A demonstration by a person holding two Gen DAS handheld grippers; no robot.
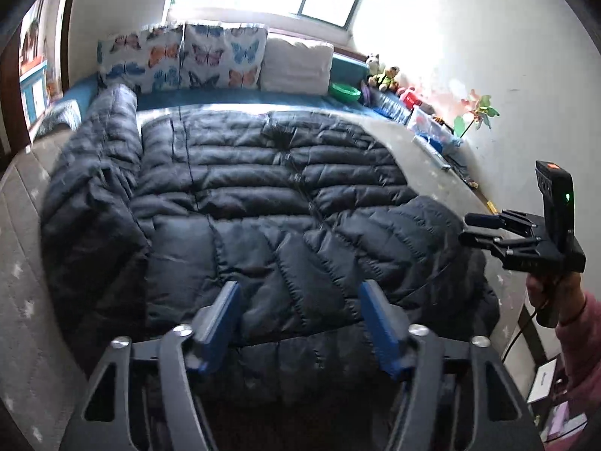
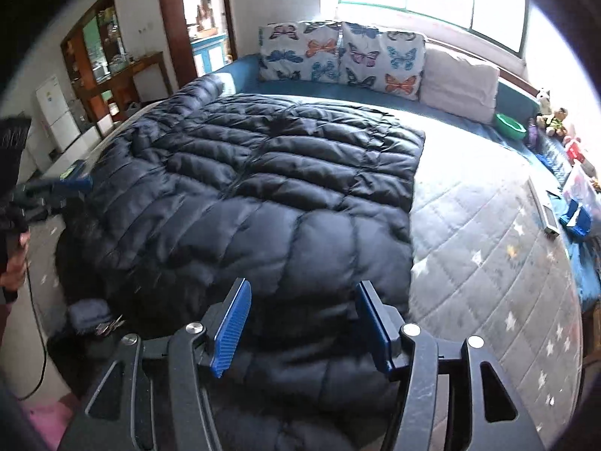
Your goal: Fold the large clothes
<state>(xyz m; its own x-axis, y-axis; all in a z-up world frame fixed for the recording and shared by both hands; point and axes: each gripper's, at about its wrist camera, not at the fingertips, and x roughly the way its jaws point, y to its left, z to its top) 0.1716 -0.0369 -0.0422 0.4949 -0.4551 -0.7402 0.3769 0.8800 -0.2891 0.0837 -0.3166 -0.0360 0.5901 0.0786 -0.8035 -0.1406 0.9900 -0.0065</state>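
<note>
A large black quilted puffer jacket [image 1: 263, 188] [image 2: 263, 188] lies spread flat on the grey star-print mattress [image 2: 488, 255]. One sleeve [image 1: 109, 150] stretches along its left side. The other sleeve [image 1: 405, 233] lies folded across the near right part. My left gripper [image 1: 299, 286] hovers over the jacket's near edge, its blue pads apart with no cloth pinched between them. My right gripper [image 2: 303, 285] is open above the near right corner of the jacket. In the left wrist view the right gripper [image 1: 465, 229] shows at the jacket's right edge, held by a hand in a pink sleeve. The left gripper [image 2: 75, 183] appears at the jacket's left edge.
Two butterfly pillows [image 2: 338, 56] and a white pillow [image 2: 458, 79] line the far side under the window. A green bowl [image 2: 511, 126], plush toys [image 2: 552, 120] and clutter run along the right wall. A remote [image 2: 544, 210] lies on the mattress. Keys and a small dark cloth [image 2: 94, 317] sit at the near left.
</note>
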